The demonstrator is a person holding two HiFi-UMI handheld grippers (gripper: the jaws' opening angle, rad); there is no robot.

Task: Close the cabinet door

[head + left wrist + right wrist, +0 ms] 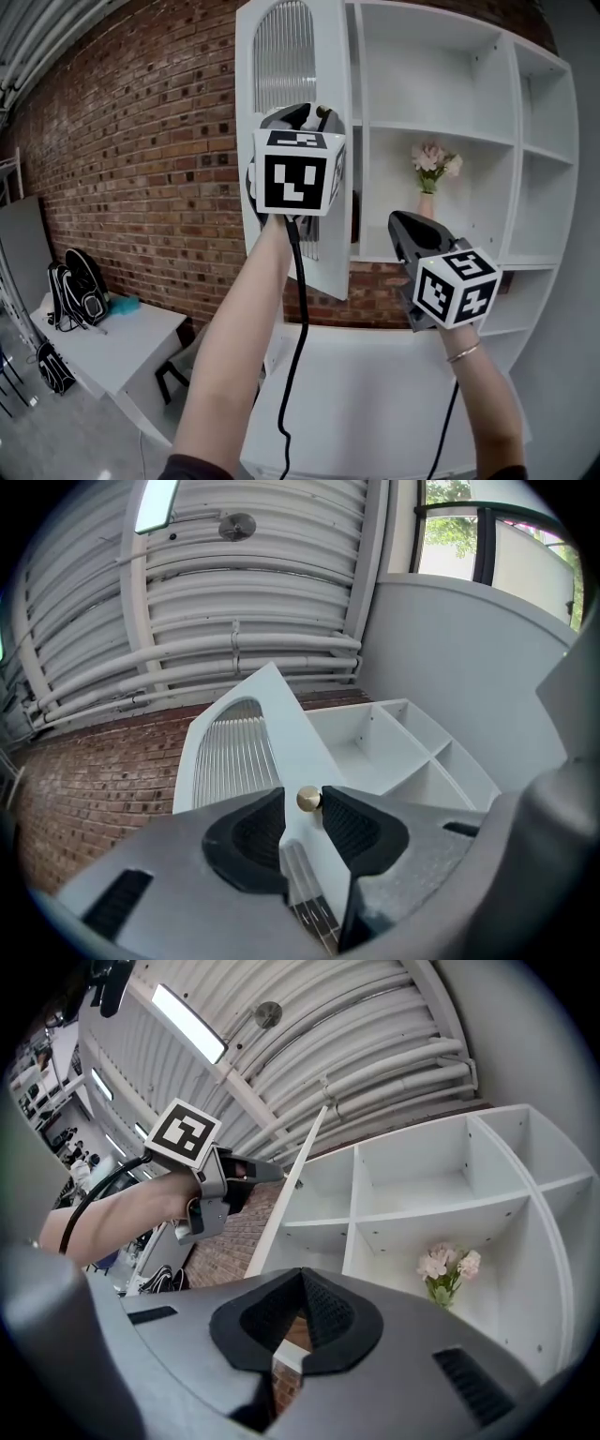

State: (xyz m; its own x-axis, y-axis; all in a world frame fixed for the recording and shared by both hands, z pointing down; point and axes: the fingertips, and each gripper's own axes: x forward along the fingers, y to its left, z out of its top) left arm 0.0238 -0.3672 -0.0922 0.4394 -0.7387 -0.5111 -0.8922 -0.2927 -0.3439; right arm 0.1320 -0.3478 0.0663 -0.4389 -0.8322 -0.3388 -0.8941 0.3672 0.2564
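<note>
Left claw, jaws apart, straddles the ajar cabinet door edge at twelve o'clock by its brass knob; the door looks light, stiff, glass-fragile, best pushed at the frame; right claw closed, empty.

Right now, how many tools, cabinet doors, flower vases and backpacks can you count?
Tools: 2, left tool, right tool
Cabinet doors: 1
Flower vases: 1
Backpacks: 2
Total: 6

Brick wall, pink flowers, backpack
The black backpack lies on the grey desk, just beside the wall.
</note>
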